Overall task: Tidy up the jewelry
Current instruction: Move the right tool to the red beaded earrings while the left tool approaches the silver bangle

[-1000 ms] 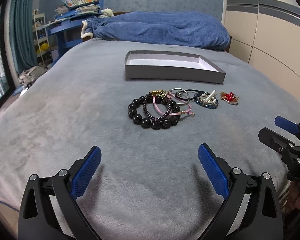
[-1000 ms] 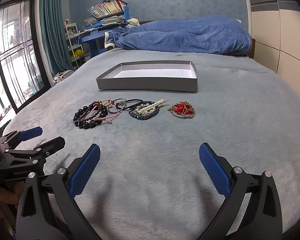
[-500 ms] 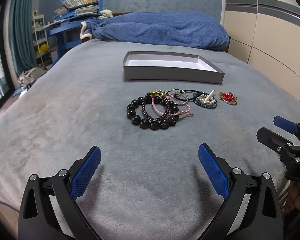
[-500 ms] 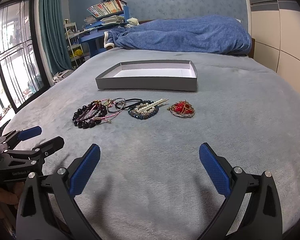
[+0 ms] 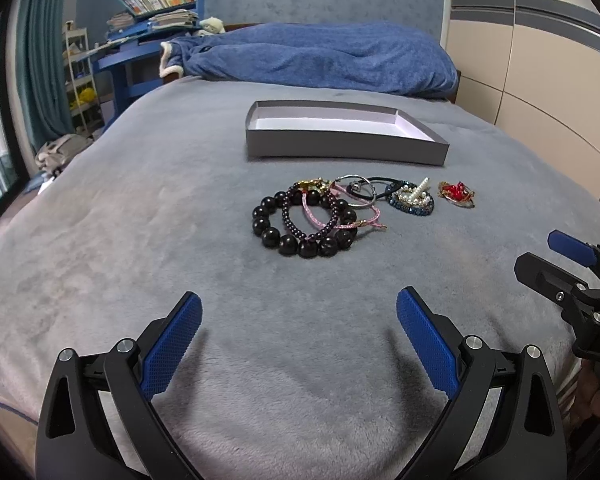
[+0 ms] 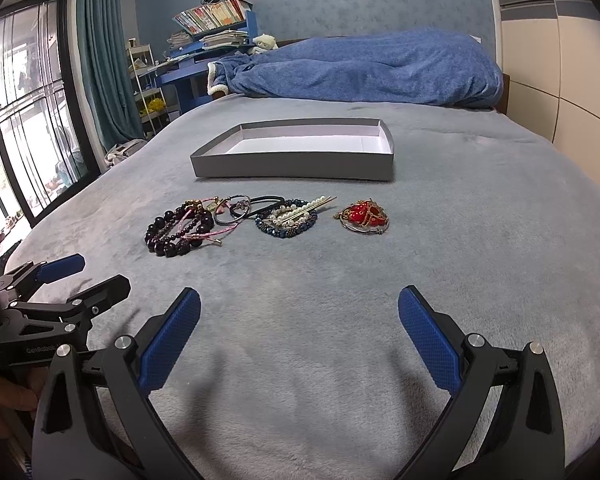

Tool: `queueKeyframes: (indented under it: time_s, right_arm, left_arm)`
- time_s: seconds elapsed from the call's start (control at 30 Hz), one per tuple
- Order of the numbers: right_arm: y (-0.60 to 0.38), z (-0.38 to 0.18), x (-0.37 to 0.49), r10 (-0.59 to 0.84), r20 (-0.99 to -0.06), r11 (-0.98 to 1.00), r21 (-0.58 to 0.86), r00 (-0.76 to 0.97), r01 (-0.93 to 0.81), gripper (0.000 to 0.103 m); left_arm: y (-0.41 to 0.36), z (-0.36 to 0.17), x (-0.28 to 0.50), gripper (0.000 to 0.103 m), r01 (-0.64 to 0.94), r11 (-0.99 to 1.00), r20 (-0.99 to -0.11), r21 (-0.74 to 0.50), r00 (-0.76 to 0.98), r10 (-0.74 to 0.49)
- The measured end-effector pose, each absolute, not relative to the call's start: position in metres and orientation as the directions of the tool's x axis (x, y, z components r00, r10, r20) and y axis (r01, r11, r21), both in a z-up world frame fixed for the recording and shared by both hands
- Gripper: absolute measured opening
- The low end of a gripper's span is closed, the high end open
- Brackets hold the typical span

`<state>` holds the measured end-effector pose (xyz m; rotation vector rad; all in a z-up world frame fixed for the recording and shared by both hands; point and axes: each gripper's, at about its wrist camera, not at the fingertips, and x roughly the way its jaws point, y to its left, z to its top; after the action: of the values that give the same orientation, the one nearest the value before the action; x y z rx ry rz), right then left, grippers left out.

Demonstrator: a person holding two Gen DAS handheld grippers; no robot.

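Currently: left gripper (image 5: 298,312) and right gripper (image 6: 299,312) both spread wide, empty, above grey blanket (image 5: 140,240); bracelets (image 5: 306,218) cluster near grey tray (image 5: 344,146).

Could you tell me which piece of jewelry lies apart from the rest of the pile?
The red brooch. It lies alone at the row's right end, touching nothing, while the bracelets and hair ties overlap one another.

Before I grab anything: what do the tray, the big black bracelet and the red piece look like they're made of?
Tray: looks like cardboard, matte grey outside and white inside, with thin, straight, folded walls.
Black bracelet: large glossy round beads with highlights; stone, glass or polished wood, can't tell which.
Red piece: shiny red parts in gold-toned metal-looking trim, possibly enamel or glass; too small to be sure.
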<state>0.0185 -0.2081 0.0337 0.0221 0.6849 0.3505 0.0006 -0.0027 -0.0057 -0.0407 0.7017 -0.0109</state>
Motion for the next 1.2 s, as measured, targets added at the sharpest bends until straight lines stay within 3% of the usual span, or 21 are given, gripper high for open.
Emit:
queueKeyframes:
  time_s: [0.53, 0.93, 1.2]
  right_arm:
    - [-0.213, 0.040, 0.023, 0.316, -0.633, 0.947, 0.167, 0.706, -0.274, 0.098]
    - [-0.211, 0.069, 0.026, 0.352, -0.610, 0.934, 0.177, 0.710, -0.311, 0.098]
    - [-0.209, 0.082, 0.048, 0.390, -0.643, 0.913, 0.176, 0.660, -0.367, 0.098]
  left_arm:
    - [-0.002, -0.001, 0.001, 0.097, -0.002, 0.997, -0.652, -0.078, 0.757, -0.050]
    - [0.011, 0.034, 0.004, 0.097, 0.039, 0.996, -0.640, -0.083, 0.763, -0.083]
    - [0.016, 0.048, 0.026, 0.095, 0.078, 0.997, -0.643, -0.012, 0.763, -0.067]
